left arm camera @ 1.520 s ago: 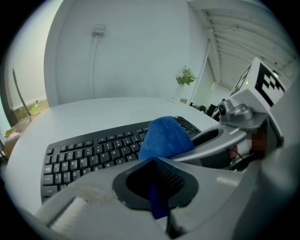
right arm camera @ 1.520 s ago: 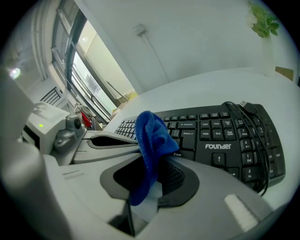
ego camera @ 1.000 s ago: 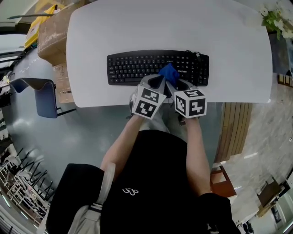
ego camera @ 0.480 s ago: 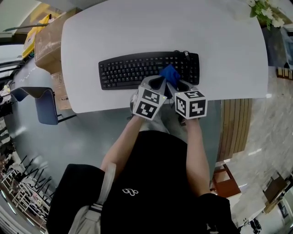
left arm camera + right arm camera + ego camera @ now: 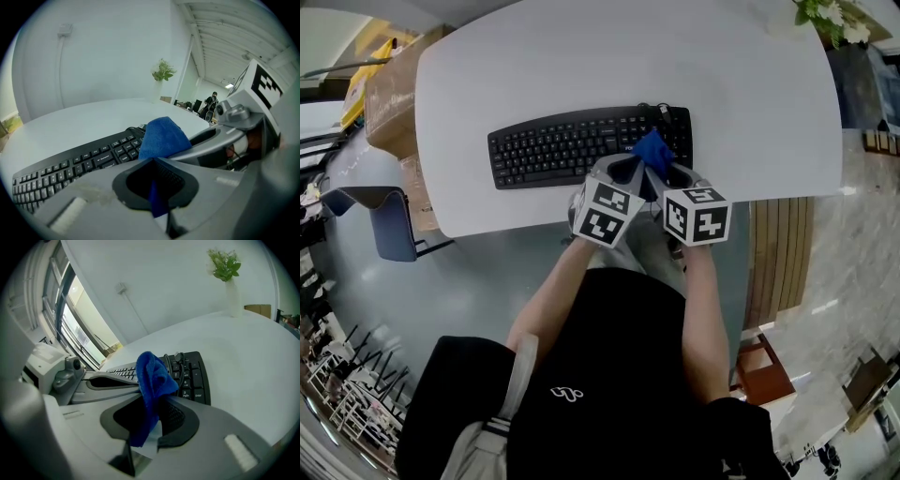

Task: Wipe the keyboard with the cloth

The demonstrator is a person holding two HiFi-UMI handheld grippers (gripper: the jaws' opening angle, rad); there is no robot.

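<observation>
A black keyboard (image 5: pixel 553 147) lies on the white table (image 5: pixel 581 66). A bunched blue cloth (image 5: pixel 653 150) rests over its right end, near the number keys. My left gripper (image 5: pixel 628 169) and right gripper (image 5: pixel 670 173) sit side by side at the table's front edge, both shut on the cloth. In the left gripper view a thin strip of cloth (image 5: pixel 161 138) runs into the closed jaws of the left gripper (image 5: pixel 157 197), above the keyboard (image 5: pixel 75 166). In the right gripper view the cloth (image 5: pixel 152 376) hangs from the right gripper (image 5: pixel 150 423), with the keyboard (image 5: pixel 190 373) behind it.
Cardboard boxes (image 5: pixel 389 89) stand off the table's left side, with a blue chair (image 5: pixel 380 211) below them. A plant in a vase (image 5: pixel 825 14) sits at the far right corner of the table. The keyboard cable (image 5: pixel 174 363) loops at its back edge.
Both grippers and the cloth have slid right along the keyboard, from around its middle to its right end. The head view has shifted too.
</observation>
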